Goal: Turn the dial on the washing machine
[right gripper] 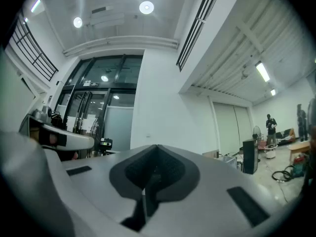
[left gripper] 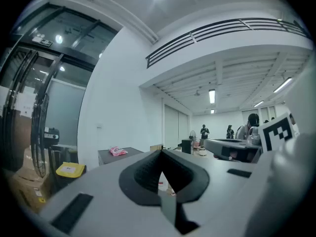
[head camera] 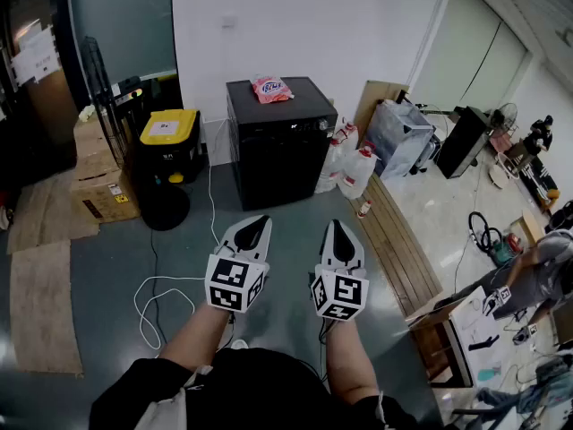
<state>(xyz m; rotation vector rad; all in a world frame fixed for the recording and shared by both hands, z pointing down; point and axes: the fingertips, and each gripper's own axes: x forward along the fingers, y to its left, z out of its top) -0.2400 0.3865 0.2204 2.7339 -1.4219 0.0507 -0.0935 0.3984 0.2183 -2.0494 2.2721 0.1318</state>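
Observation:
The washing machine [head camera: 277,141] is a black cabinet standing against the white back wall, with a pink bag [head camera: 270,89] lying on its top. A small round dial [head camera: 323,125] shows at the right end of its front control strip. Both grippers are held side by side over the grey floor, well short of the machine and pointing toward it. My left gripper [head camera: 254,225] is shut with nothing in it, and my right gripper [head camera: 337,228] is shut and empty too. In the left gripper view the machine [left gripper: 123,155] and bag [left gripper: 117,151] lie far off beyond the closed jaws [left gripper: 160,154].
A yellow-lidded black bin [head camera: 168,137] and cardboard boxes [head camera: 100,195] stand left of the machine. White jugs [head camera: 351,168] and a clear crate [head camera: 400,131] sit to its right. Wooden planks [head camera: 401,245] and a white cable [head camera: 154,305] lie on the floor. A person [head camera: 537,276] works at right.

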